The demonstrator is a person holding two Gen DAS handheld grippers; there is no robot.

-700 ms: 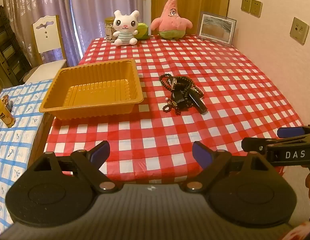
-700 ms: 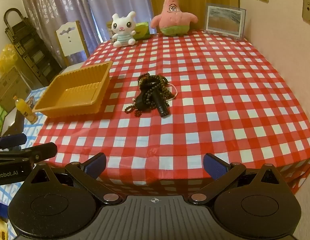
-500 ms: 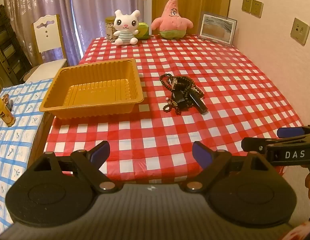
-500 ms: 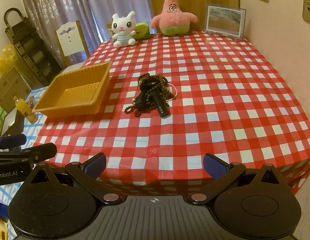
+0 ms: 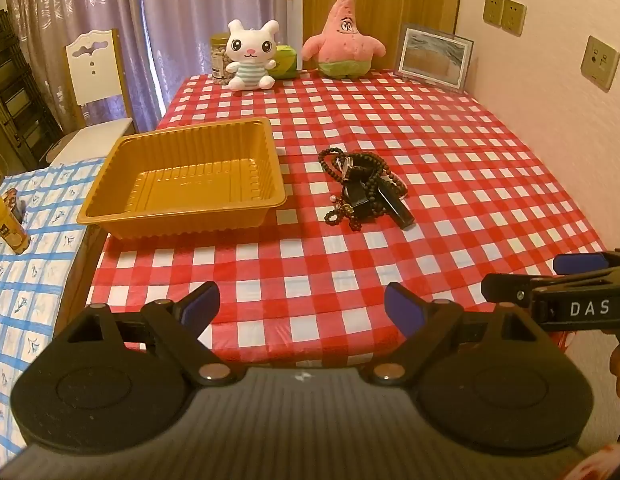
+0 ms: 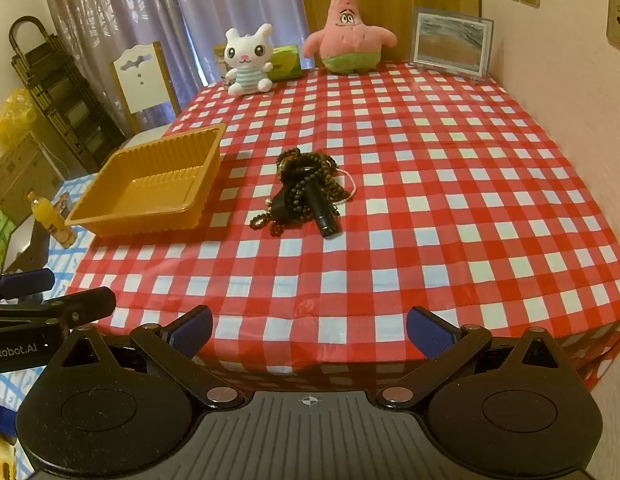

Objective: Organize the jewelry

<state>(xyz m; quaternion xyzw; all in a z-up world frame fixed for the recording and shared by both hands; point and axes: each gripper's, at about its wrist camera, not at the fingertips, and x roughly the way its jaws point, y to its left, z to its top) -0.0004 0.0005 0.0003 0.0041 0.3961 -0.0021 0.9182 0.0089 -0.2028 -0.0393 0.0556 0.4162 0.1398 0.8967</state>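
Note:
A tangled pile of dark bead jewelry (image 5: 362, 190) with a black watch lies on the red checked table (image 5: 390, 128), also in the right wrist view (image 6: 306, 194). An empty orange tray (image 5: 190, 176) sits to its left, also in the right wrist view (image 6: 150, 184). My left gripper (image 5: 302, 308) is open and empty above the table's near edge. My right gripper (image 6: 308, 328) is open and empty at the near edge, well short of the pile. Each gripper shows from the side in the other's view.
A white bunny plush (image 5: 250, 56), a pink star plush (image 5: 342, 40), a jar, a green box and a framed picture (image 5: 434, 58) stand along the far edge. A white chair (image 5: 94, 80) and a blue-clothed side table with a yellow bottle (image 5: 8, 224) are left.
Both grippers hold almost still; the views barely shift. The jewelry and tray have not moved.

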